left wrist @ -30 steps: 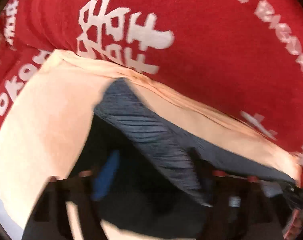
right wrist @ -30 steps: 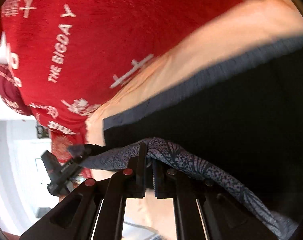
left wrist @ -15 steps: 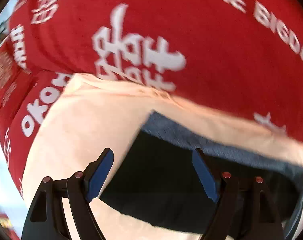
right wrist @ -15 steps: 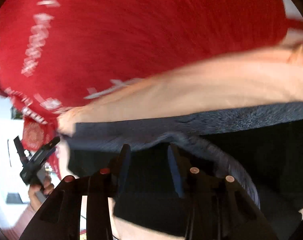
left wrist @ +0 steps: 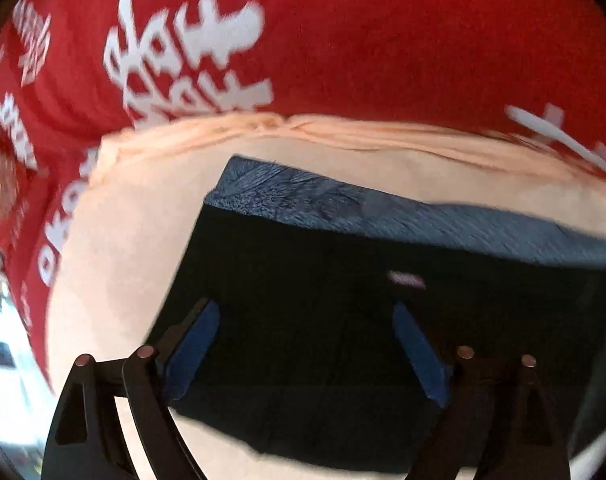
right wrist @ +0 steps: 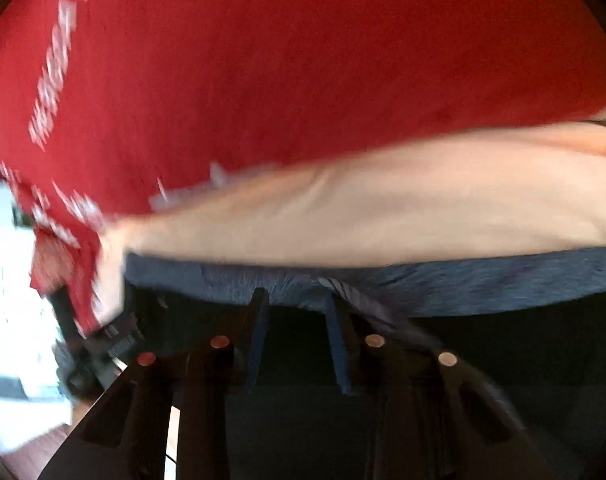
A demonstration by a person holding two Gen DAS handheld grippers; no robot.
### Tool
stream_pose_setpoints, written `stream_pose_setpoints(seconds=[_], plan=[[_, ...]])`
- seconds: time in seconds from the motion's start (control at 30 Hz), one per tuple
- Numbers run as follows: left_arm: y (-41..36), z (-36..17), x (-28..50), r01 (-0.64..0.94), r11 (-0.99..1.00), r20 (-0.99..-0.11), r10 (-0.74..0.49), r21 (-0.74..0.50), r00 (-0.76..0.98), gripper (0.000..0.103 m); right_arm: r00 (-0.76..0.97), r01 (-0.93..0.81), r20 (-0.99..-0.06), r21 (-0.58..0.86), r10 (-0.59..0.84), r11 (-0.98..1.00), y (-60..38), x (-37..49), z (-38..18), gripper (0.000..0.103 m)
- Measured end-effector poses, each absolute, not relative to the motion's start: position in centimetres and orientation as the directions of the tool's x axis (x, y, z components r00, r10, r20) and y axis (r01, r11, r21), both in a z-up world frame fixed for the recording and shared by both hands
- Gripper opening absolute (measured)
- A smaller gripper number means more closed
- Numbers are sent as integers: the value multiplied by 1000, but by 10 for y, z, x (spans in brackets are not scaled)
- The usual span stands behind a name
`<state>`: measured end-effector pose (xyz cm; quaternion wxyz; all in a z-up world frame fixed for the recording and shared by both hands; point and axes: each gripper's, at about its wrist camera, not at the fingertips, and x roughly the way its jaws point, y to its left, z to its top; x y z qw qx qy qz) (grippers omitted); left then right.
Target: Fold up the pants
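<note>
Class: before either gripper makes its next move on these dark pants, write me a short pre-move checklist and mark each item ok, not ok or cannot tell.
1. Left gripper free of cloth: ok, jaws wide and opening, nothing pinched.
2. Right gripper free of cloth: cannot tell; jaws closing, blurred.
3. Pants lie flat on the peach cloth: ok on the left side.
4. Folded edge straight: ok.
5. Pants clear of the red blanket: ok.

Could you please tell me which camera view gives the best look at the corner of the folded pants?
The left wrist view: the pants show a sharp corner and both edges on the peach cloth. The right wrist view shows only their blurred blue band, with the corner smeared at the left.
</note>
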<state>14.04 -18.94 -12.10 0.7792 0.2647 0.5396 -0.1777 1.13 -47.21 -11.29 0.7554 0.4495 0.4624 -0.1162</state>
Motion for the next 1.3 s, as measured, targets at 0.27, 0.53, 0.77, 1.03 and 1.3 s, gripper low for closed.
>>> stream_pose_setpoints(seconds=[0.27, 0.53, 0.77, 1.03, 1.3], plan=[[-224, -100, 44, 717, 687, -970, -72, 120, 231, 90, 576, 622, -785, 602, 228, 501, -463, -91, -72, 43], [-283, -103, -38, 846, 533, -977, -187, -12, 104, 90, 533, 741, -830, 551, 163, 383, -434, -214, -73, 43], [-311, -98, -89, 894, 394, -954, -282, -212, -101, 90, 520, 839, -851, 525, 75, 144, -388, -327, -90, 46], [-345, -106, -163, 905, 255, -927, -254, -340, -277, 90, 532, 845, -847, 531, 6, -67, -334, -403, -124, 46], [-349, -126, -181, 897, 258, -927, -209, -358, -310, 87, 662, 742, -749, 658, -13, -130, -324, -404, -148, 46]])
